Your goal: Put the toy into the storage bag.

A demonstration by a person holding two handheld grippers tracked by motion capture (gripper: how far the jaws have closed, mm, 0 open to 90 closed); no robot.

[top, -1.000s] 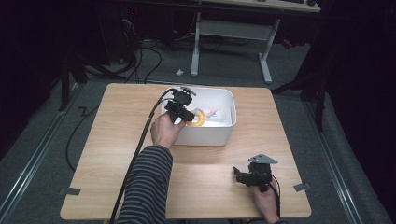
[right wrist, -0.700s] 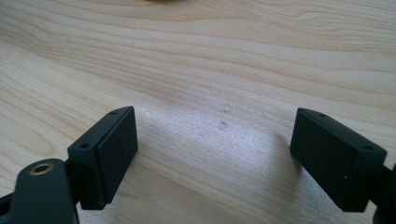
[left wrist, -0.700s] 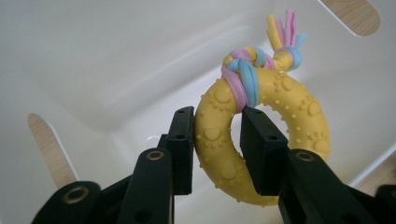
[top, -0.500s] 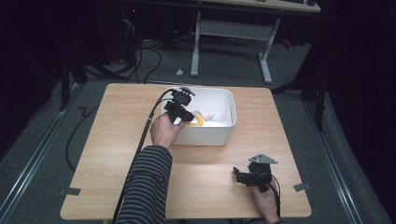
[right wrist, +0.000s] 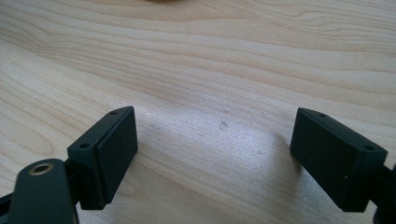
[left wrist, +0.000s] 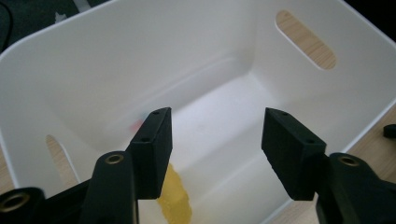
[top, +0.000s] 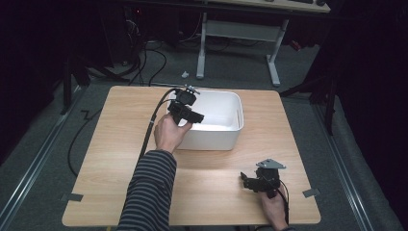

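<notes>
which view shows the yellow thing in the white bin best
The left gripper view: the yellow thing lies on the white bin floor, partly behind one jaw of the open left tongs. In the high view the hand and tongs cover it.

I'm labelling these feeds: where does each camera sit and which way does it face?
High view: above the person's side, looking forward and down at the table; a striped sleeve and both hands show.
Left gripper view: on the left gripper, looking into the white bin, which the high view shares.
Right gripper view: on the right gripper, facing bare tabletop.
</notes>
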